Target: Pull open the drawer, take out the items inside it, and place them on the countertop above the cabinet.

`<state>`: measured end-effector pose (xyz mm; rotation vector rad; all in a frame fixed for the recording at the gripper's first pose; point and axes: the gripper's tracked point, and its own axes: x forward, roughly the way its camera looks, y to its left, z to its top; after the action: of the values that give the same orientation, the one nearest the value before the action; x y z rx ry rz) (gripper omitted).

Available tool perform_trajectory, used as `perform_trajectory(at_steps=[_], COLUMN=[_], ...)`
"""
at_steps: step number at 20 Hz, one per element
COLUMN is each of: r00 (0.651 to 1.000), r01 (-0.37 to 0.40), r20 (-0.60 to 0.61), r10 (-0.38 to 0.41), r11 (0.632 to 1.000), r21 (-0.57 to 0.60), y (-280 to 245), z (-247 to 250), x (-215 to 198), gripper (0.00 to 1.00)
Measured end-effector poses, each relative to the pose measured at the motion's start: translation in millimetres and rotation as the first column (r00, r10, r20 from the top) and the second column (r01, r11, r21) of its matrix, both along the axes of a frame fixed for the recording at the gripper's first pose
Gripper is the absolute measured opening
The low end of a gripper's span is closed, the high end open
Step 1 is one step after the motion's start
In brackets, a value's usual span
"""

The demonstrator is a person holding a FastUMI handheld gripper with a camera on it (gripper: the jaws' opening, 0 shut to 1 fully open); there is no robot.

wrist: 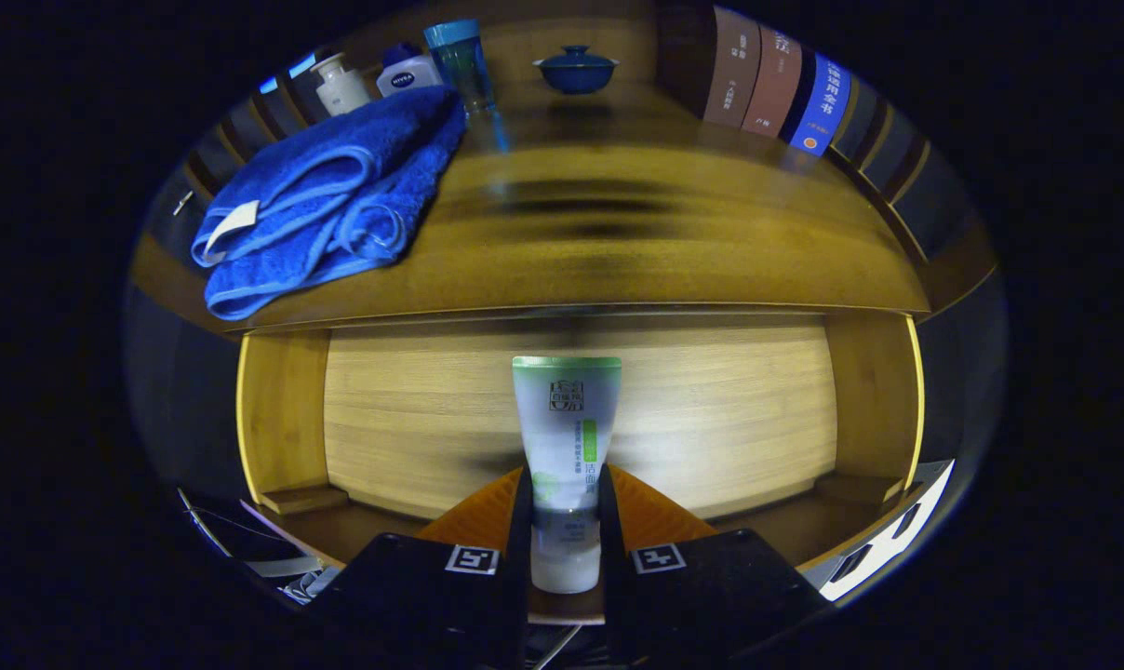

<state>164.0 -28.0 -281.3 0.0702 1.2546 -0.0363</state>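
Printed label on tube [567, 419] pinched between fingers [521, 530]; brand logo on white bottle [408, 76]; titles on book spines [774, 82].

We look at a warm yellow-brown wooden cabinet top [618, 233], its glossy surface lit from above. At eleven o'clock lies a folded blue terry towel [325, 200]; behind it stand a white lotion bottle [341, 84] and a clear blue tumbler [461, 60]. At twelve o'clock sits a dark blue lidded bowl [576, 70]. At one o'clock, upright books [774, 79] lean together.
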Motion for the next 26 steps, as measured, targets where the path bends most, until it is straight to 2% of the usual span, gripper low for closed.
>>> perform_trajectory(at_steps=[7, 12, 19, 26], r00=[1.000, 0.997, 0.998, 0.999], r01=[-0.012, -0.015, 0.020, 0.043], r20=[0.025, 0.069, 0.053, 0.008], r10=[0.011, 0.016, -0.019, -0.043], r11=[1.000, 1.000, 0.999, 0.999], r21=[0.014, -0.013, -0.026, -0.019], y=[2, -2, -10, -14], z=[50, 84, 77, 55], x=[7, 56, 130, 165], gripper=[0.37, 0.37, 0.37, 0.37])
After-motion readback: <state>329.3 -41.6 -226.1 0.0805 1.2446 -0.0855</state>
